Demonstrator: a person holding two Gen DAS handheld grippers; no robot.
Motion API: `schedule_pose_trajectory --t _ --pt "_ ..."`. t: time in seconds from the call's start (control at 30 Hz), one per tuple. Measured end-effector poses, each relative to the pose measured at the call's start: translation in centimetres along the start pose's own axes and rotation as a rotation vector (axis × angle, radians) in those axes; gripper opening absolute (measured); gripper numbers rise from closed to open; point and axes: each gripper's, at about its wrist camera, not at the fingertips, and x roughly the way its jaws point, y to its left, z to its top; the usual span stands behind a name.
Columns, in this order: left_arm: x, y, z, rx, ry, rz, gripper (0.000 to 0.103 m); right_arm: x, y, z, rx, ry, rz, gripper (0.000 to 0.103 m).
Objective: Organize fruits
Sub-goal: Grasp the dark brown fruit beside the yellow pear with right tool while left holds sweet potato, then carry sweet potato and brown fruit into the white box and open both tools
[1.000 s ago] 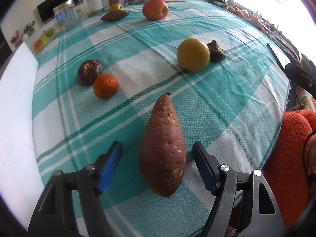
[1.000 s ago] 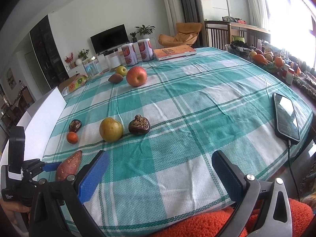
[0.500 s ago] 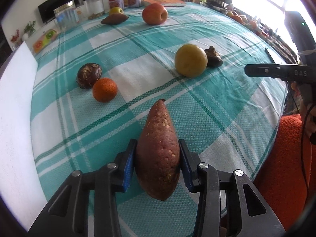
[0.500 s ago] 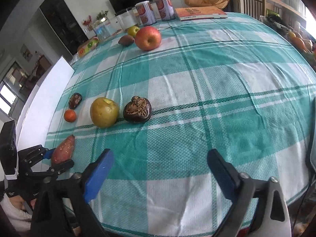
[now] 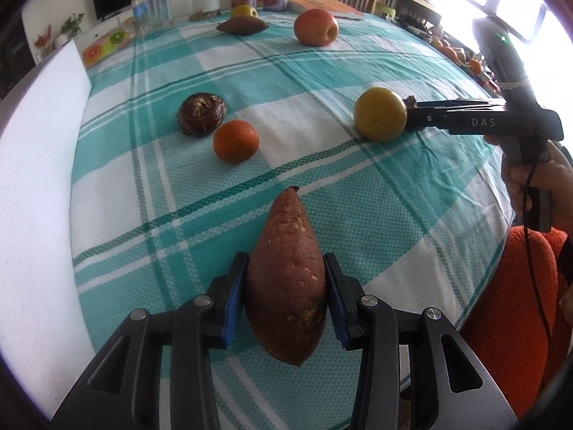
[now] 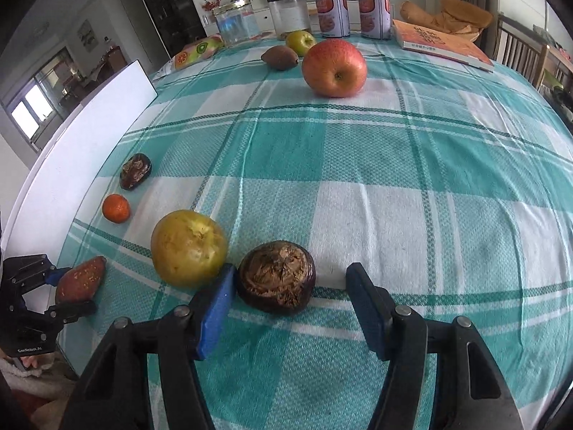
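Observation:
My left gripper (image 5: 286,297) is shut on a brown sweet potato (image 5: 288,279) at the near left of the table; both show in the right wrist view, the potato (image 6: 80,279) at the far left. My right gripper (image 6: 290,304) is open around a dark wrinkled fruit (image 6: 277,281), the left pad close to it, the right pad apart. A yellow pear (image 6: 188,247) sits just left of it, also in the left wrist view (image 5: 380,119). An orange (image 5: 235,141) and another dark fruit (image 5: 201,114) lie further left.
A red apple (image 6: 335,68), a green apple (image 6: 301,42) and a brown fruit (image 6: 279,58) lie at the far end, before cans (image 6: 331,10) and jars (image 6: 236,25). A book (image 6: 440,44) lies far right. A white board (image 6: 82,136) runs along the left edge.
My left gripper has closed on the sweet potato. My right gripper has moved forward and left across the table, now straddling the dark wrinkled fruit.

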Motion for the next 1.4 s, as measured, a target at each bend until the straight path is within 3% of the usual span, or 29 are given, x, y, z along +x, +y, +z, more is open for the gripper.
schedule_pose_trajectory --t 0.03,0.07,0.23,0.33,0.43,0.63,0.7,0.8,1.0,1.17,1.4 --pt "0.0 0.0 0.0 -0.001 -0.001 0.000 0.042 0.0 0.0 0.1 0.002 -0.006 0.012 0.046" --pt "-0.1 0.1 -0.1 -0.008 -0.002 -0.005 0.042 -0.1 -0.2 0.1 0.014 -0.008 0.017 0.044" --pt "-2.1 1.2 -0.2 -0.097 -0.031 -0.092 0.042 -2.6 -1.4 -0.7 0.133 -0.042 0.025 0.044" --pt "-5.1 1.8 0.0 -0.148 -0.072 -0.161 0.042 -5.4 -0.3 -0.6 0.152 -0.068 0.044 0.044" --pt "-9.2 2.7 0.2 -0.193 -0.146 -0.226 0.042 -8.3 3.4 0.1 0.127 -0.121 0.129 0.044" --pt "-16.0 7.1 -0.2 -0.315 -0.293 -0.239 0.042 -10.0 14.4 2.2 0.019 -0.183 0.345 0.044" --pt "-17.4 9.5 -1.0 -0.370 -0.324 -0.218 0.042 -9.5 17.8 2.8 -0.006 -0.176 0.415 0.044" --pt "-18.9 13.2 -2.6 -0.441 -0.356 -0.110 0.042 -8.2 23.1 3.4 -0.062 -0.144 0.508 0.044" --pt "-17.8 19.3 -6.4 -0.593 -0.308 0.073 0.042 -4.6 33.1 3.8 -0.198 -0.054 0.610 0.044" --pt "-16.1 21.0 -9.1 -0.713 -0.255 0.096 0.042 -1.3 38.6 2.7 -0.322 0.011 0.559 0.044" --pt "-15.6 22.1 -10.9 -0.887 -0.258 0.114 0.044 1.2 40.8 2.9 -0.378 -0.001 0.437 0.048"
